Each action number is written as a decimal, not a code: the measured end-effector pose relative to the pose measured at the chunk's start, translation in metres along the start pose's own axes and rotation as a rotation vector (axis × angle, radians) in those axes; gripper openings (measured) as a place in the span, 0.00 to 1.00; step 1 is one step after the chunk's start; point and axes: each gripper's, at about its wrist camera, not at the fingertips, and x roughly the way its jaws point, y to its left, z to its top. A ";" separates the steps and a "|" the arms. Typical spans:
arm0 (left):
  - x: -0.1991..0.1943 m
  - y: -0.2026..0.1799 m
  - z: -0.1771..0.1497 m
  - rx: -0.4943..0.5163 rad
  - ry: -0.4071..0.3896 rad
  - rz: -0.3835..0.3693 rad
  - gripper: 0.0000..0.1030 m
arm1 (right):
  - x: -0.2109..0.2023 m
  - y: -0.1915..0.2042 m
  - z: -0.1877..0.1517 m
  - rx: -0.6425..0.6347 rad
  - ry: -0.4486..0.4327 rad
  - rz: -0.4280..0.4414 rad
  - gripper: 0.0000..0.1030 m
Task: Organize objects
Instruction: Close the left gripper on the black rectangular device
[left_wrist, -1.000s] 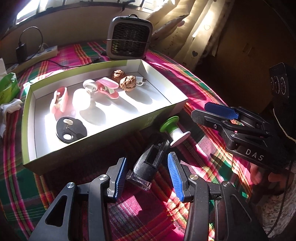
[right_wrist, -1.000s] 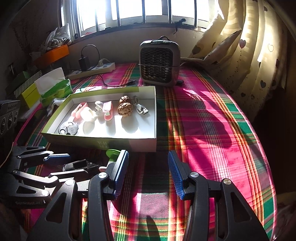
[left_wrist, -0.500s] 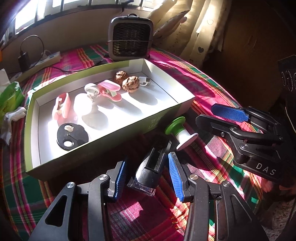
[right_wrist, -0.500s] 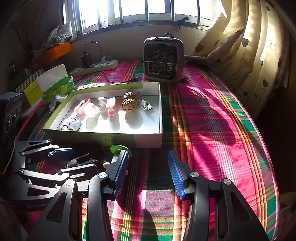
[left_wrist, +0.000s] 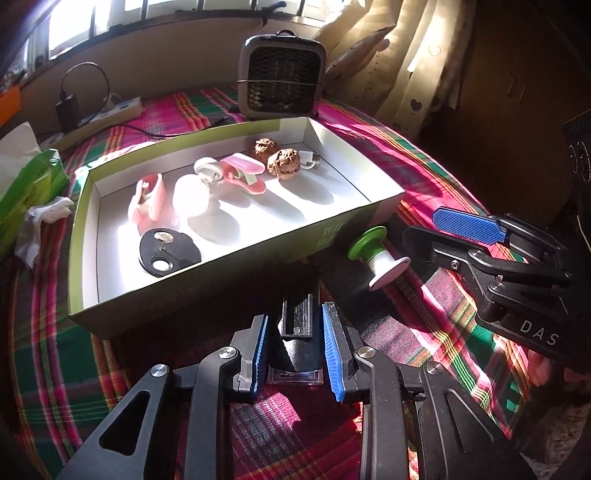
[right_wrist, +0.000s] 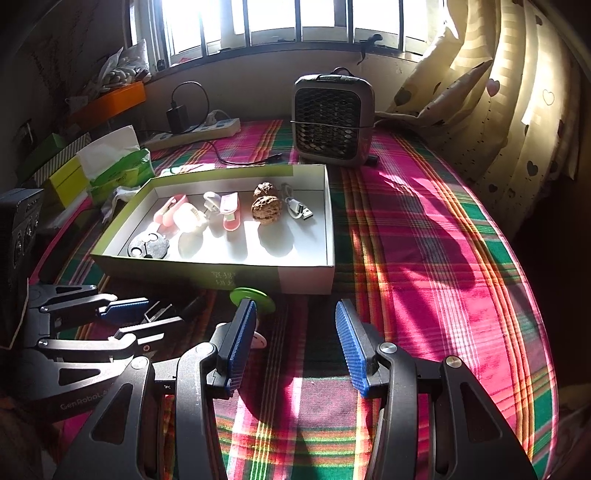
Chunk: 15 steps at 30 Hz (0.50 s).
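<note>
In the left wrist view, the left claw (left_wrist: 295, 349) has narrowed a lot compared with a second ago: its jaws are closing, and the blue pads now stand right at both sides of the black clip-like object (left_wrist: 297, 332). This object lies on the plaid cloth (left_wrist: 424, 170) just in front of the open box (left_wrist: 236, 291), next to the green-and-white spool (left_wrist: 376, 256). I judge the grasp is almost made, so a lift into the box can follow.

In the right wrist view, the right claw (right_wrist: 295, 347) is spread with nothing between its jaws, as before. It hangs over the cloth near the spool (right_wrist: 252, 300). The box (right_wrist: 306, 284) already holds several small things.
</note>
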 end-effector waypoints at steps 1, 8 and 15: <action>-0.001 0.001 -0.001 -0.005 -0.001 -0.001 0.24 | 0.000 0.001 0.000 -0.001 0.000 0.002 0.45; -0.012 0.009 -0.014 -0.043 -0.014 0.017 0.24 | 0.003 0.009 -0.002 -0.003 0.004 0.040 0.45; -0.020 0.022 -0.023 -0.085 -0.024 0.023 0.24 | 0.011 0.023 -0.004 -0.028 0.024 0.065 0.48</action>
